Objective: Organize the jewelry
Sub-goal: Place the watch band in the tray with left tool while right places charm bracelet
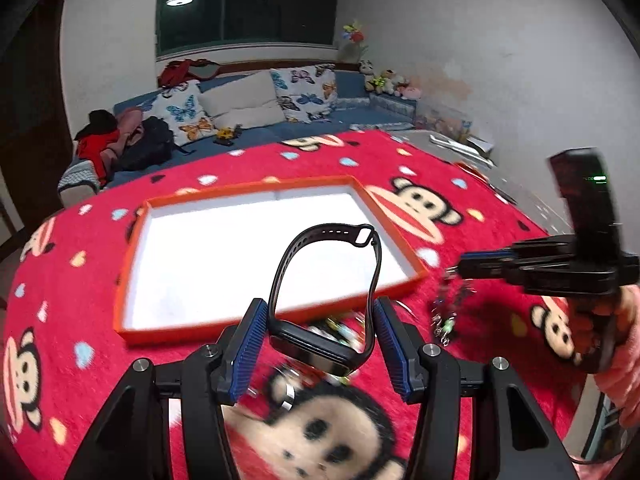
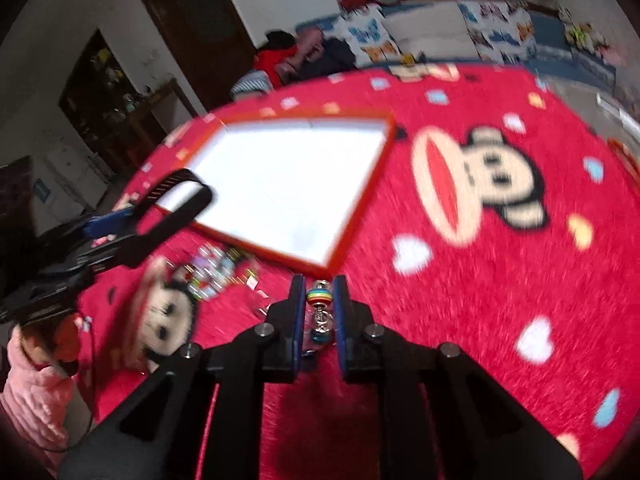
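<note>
L gripper (image 1: 320, 332) clamped on a black smartwatch (image 1: 316, 344), pads on either side of the case/strap base; strap loop stands up ahead of the jaws, centre of the L wrist frame, over the near rim of the tray. Watch: light, case rigid, strap rubbery and floppy. Hold at the case is the sound spot; a strap-only grip would prob. swing.

R gripper (image 2: 318, 300) nearly closed on a beaded charm bracelet (image 2: 319, 298): rainbow bead + metal spiral bead visible btw the pads, lower centre of the R wrist frame. In the L wrist view the rest of it dangles below the R tips at mid right. Judged: light, limp chain, small hard beads, slippery; pinch is thin, could slide out if jerked. Fragile at links/clasp, so no tugging.

Target presumably the orange tray (image 1: 134, 256) w/ white lining, centre of both frames, nothing seen inside.

Surroundings: red monkey-print blanket (image 1: 400, 168) covers the table; soft pile may snag chain. Loose jewelry pile (image 2: 216, 268) near the tray's near edge, blurred, pieces not identifiable. A silver ring (image 1: 289, 392) lies just below the watch. Pink fuzzy sleeve (image 2: 30, 384) lower left of the R wrist frame.

In the way: both grippers converge on the same tray corner; the dangling bracelet could catch the tray rim or the L tool.
</note>
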### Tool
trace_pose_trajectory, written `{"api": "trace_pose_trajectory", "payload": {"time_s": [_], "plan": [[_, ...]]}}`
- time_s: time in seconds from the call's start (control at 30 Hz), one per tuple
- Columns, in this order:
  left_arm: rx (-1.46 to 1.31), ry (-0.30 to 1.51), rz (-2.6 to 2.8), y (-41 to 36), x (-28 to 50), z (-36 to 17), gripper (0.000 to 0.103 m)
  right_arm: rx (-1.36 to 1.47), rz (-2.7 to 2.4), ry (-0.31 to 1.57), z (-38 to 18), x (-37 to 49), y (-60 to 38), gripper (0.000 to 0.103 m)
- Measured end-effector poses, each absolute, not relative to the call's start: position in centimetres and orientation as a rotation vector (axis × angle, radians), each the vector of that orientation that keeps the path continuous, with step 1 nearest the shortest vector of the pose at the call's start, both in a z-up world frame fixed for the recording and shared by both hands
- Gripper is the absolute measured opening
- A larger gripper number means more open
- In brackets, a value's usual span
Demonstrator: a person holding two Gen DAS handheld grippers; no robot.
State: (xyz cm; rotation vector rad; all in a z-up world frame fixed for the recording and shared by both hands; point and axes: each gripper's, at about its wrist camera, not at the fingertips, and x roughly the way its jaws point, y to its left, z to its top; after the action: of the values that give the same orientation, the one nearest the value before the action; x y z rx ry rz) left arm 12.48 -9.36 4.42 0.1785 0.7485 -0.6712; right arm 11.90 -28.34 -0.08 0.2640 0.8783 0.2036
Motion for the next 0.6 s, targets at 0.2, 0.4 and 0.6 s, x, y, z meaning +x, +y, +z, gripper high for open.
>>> {"api": "trace_pose_trajectory", "payload": {"time_s": [0.2, 0.4, 0.6], "plan": [[0.177, 0.735, -0.594, -7.9, 17.0, 6.2, 0.058, 0.237, 0.244, 0.786, 4.5, 13.7, -27.9, 0.014], [0.181, 0.774, -0.537, -7.7, 22.9, 6.0, 0.058, 0.235, 0.25, 0.767, 5.5, 17.2, -28.1, 0.014], [0.201, 0.85, -0.494, -7.9, 27.2, 2.9, 0.058, 0.242, 0.244, 0.837, 2.7, 20.9, -27.2, 0.014]]}}
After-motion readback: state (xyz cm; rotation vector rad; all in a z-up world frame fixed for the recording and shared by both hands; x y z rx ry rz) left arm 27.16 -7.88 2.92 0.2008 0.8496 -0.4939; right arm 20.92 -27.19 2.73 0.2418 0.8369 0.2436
